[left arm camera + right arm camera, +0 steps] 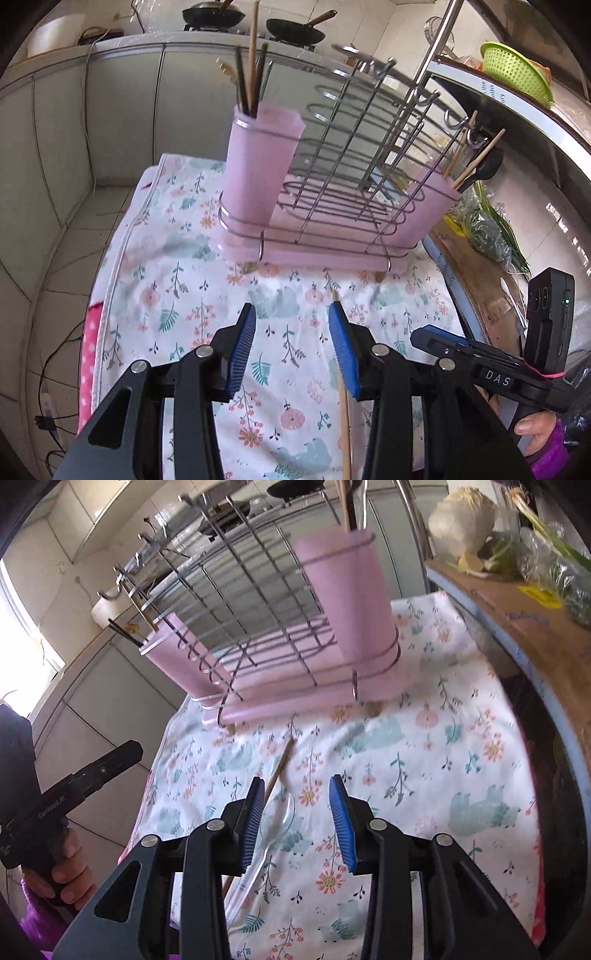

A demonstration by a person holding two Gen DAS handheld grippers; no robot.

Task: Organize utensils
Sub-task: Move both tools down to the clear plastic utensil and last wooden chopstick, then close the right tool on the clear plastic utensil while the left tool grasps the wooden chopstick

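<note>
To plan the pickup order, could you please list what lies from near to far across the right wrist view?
Right gripper → clear plastic spoon → wooden chopstick → pink tray of the wire rack → pink cup holding utensils.
</note>
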